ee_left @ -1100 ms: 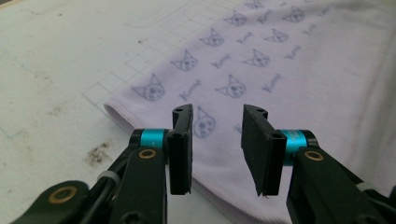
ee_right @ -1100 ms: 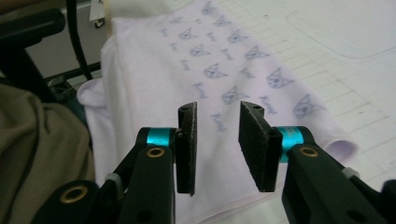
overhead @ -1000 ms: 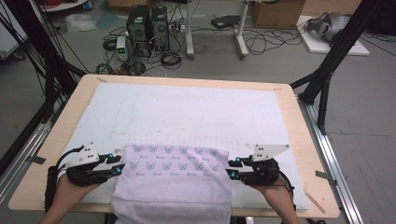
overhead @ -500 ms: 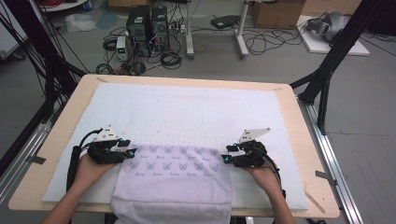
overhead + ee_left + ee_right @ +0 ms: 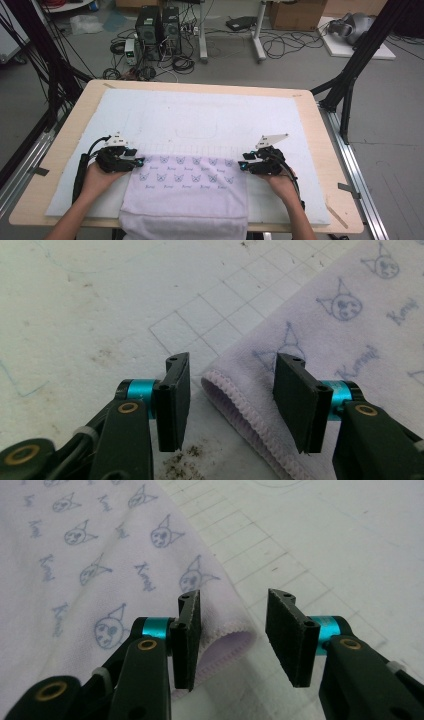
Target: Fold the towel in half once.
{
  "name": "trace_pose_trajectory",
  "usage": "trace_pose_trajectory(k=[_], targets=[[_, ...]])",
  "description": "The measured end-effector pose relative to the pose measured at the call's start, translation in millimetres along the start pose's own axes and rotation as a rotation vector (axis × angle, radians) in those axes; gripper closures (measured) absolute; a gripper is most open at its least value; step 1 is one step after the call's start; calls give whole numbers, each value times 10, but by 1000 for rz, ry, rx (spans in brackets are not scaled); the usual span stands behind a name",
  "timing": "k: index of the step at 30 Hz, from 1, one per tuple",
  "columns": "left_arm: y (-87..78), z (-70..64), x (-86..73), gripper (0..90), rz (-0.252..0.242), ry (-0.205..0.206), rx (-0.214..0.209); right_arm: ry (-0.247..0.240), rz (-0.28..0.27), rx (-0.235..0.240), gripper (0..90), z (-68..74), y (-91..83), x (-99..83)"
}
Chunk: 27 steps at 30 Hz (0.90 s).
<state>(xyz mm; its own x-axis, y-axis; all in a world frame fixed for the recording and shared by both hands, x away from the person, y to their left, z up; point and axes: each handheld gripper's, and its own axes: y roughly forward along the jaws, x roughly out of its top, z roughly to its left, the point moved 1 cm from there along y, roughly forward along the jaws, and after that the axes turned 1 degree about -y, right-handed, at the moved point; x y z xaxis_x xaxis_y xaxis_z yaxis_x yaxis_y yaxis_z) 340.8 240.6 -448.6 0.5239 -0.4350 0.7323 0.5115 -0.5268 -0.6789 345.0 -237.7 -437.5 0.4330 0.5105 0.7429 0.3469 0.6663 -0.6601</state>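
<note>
Grey cable-strewn floor (image 5: 300,55), wooden table (image 5: 320,150), white mat (image 5: 210,115), lilac towel (image 5: 190,195)

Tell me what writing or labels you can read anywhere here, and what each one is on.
"Kuromi", or near it: a cursive word printed over and over on the lilac towel between cat-like faces; the letters are soft, so the spelling is unsure.
White mat: drawn grid lines, no words.
Computer towers on the floor: any labels are too small to read.
</note>
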Motion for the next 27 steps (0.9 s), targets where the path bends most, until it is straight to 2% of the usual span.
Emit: trace_pose_trajectory(k=[2,5,6,7,9,12,16,20,24,25,26,27], targets=[[3,2,-1,496,-3,-8,0,-8,25,-10,574,-8,39,4],[-7,5,-1,527,0,-3,4,-2,65,-85,600,-77,48,-23],[-6,3,-2,526,-1,-5,4,12,62,-86,599,-100,41,-33],[-8,1,0,524,-2,2,9,35,49,-69,599,-117,30,-40],[-13,-1,1,509,-5,2,15,22,32,-64,599,-96,1,-28],[-4,11,-1,489,-2,-3,13,14,18,-26,579,-55,-6,1],[2,14,-2,492,-4,-5,8,8,32,-3,542,-32,53,14],[4,4,-3,579,-9,1,-21,6,72,-5,539,-30,131,3],[6,-6,1,716,-11,13,-55,-4,83,6,653,-3,153,7],[6,-18,2,760,-12,21,-61,-14,84,8,723,8,158,11],[5,-25,6,798,-12,30,-58,-25,88,34,773,22,161,18],[4,-35,9,814,-11,31,-55,-31,93,34,790,33,163,24]])
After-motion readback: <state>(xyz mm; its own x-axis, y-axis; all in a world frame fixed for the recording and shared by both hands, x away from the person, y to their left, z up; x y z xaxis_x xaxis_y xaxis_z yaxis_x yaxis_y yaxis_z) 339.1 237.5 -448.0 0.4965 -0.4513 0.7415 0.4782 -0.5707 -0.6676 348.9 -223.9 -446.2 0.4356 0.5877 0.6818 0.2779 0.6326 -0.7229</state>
